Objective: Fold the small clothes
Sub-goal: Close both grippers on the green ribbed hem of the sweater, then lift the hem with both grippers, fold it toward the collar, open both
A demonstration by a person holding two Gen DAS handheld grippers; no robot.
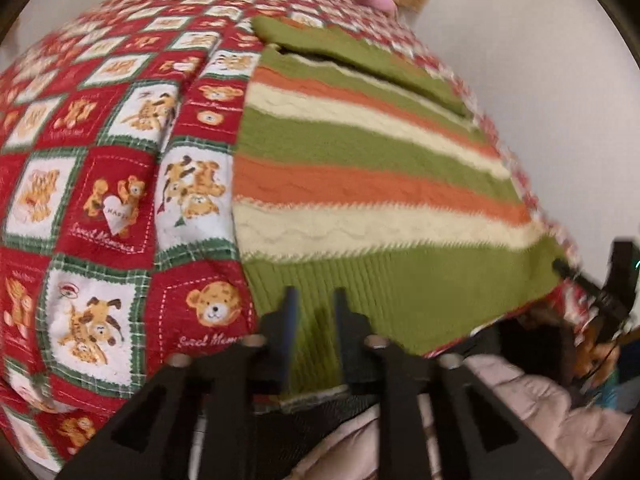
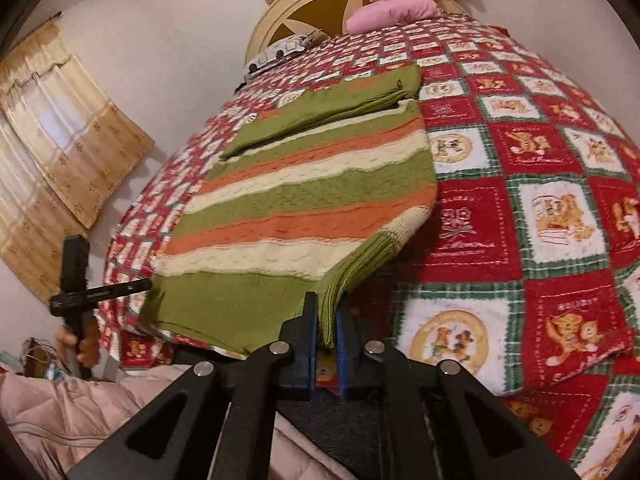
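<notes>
Lying flat on the bed, the striped sweater fills the centre of both views, green ribbed hem toward the lower edge of the frame, neckline toward the upper centre. One sleeve is already folded across the chest, a green band running crosswise near the top of the garment. Long axis: hem to collar, bottom of frame up toward the headboard; the stripes run across it.

Progress, as I judge it: side folds look done, since the body reads as a tidy rectangle with thick, layered edges. The lengthwise fold, hem up to collar, is not yet done.

The right gripper is clamped narrow on the hem corner at lower centre of its view, several knit layers bunched between the blue pads and lifted slightly off the quilt. The left gripper sits at lower centre of its own view, jaws partly apart straddling the ribbed hem; fabric lies between them, but the pads do not look to be pressing it. A hand holds that tool at lower left of the right view.

Pink pillow at the head, curtains at left.
</notes>
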